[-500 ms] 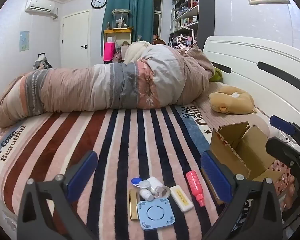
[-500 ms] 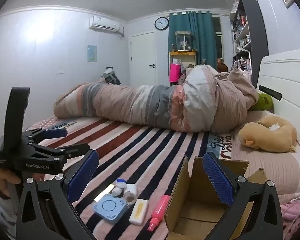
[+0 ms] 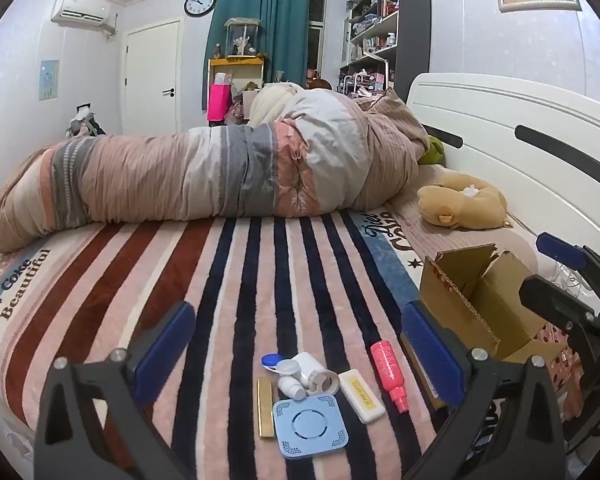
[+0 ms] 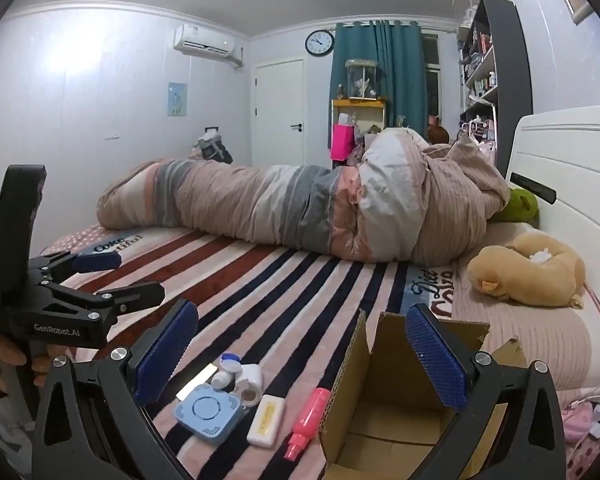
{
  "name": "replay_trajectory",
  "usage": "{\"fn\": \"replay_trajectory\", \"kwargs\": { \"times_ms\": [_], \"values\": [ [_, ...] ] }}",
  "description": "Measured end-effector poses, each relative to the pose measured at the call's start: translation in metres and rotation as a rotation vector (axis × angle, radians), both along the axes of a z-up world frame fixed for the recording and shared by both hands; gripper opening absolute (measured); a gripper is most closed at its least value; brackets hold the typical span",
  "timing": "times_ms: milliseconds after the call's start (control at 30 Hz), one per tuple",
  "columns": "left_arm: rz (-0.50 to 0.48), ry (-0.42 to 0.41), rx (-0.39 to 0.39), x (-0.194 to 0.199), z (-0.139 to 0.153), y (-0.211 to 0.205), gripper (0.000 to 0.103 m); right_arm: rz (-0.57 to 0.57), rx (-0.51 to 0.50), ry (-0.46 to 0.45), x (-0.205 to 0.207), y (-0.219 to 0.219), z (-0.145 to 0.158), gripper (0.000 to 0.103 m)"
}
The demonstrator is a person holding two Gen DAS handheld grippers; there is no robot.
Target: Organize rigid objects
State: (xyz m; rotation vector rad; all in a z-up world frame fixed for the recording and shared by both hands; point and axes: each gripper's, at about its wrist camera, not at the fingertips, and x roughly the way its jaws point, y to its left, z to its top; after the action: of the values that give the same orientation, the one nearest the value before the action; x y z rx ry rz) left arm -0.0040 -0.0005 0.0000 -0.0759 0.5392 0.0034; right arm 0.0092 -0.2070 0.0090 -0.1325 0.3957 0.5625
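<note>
Small items lie in a cluster on the striped bedspread: a blue square case (image 3: 310,427) (image 4: 209,410), a gold bar (image 3: 265,406), a white eraser-like block (image 3: 361,395) (image 4: 265,419), a pink spray bottle (image 3: 389,369) (image 4: 307,416), small white bottles (image 3: 306,374) (image 4: 242,380) and a contact-lens case (image 3: 269,361). An open cardboard box (image 3: 480,300) (image 4: 392,412) stands to their right. My left gripper (image 3: 296,348) is open and empty just before the cluster. My right gripper (image 4: 302,354) is open and empty, above the box's left edge.
A rolled duvet (image 3: 220,172) lies across the bed behind. A tan plush pillow (image 3: 460,200) rests near the white headboard (image 3: 520,128). The right gripper shows at the left wrist view's right edge (image 3: 568,280); the left one shows in the right wrist view (image 4: 60,304).
Both views are almost the same as before; the grippers have barely shifted and stay open.
</note>
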Motion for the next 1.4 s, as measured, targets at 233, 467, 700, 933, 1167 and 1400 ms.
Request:
{"fn": "replay_trajectory", "kwargs": {
  "times_ms": [233, 467, 700, 933, 1167, 1400],
  "values": [
    [-0.005, 0.002, -0.004, 0.001, 0.000, 0.001, 0.102, -0.002, 0.001, 0.007, -0.002, 0.003, -0.002, 0.103],
    [0.004, 0.003, 0.002, 0.000, 0.002, 0.002, 0.102, 0.001, 0.017, 0.000, -0.004, 0.001, -0.002, 0.103],
    [0.008, 0.004, 0.004, 0.001, 0.001, 0.003, 0.103, 0.000, 0.020, 0.003, -0.005, 0.000, -0.002, 0.103],
    [0.009, 0.004, 0.002, 0.002, 0.001, 0.003, 0.102, -0.004, 0.030, 0.010, -0.005, -0.004, -0.003, 0.103],
    [0.017, 0.001, 0.002, 0.002, -0.001, 0.005, 0.102, -0.010, 0.015, 0.003, -0.004, -0.005, -0.004, 0.103],
    [0.017, 0.001, 0.000, 0.002, -0.001, 0.006, 0.102, -0.015, 0.017, 0.004, -0.004, -0.007, -0.005, 0.103]
  ]
}}
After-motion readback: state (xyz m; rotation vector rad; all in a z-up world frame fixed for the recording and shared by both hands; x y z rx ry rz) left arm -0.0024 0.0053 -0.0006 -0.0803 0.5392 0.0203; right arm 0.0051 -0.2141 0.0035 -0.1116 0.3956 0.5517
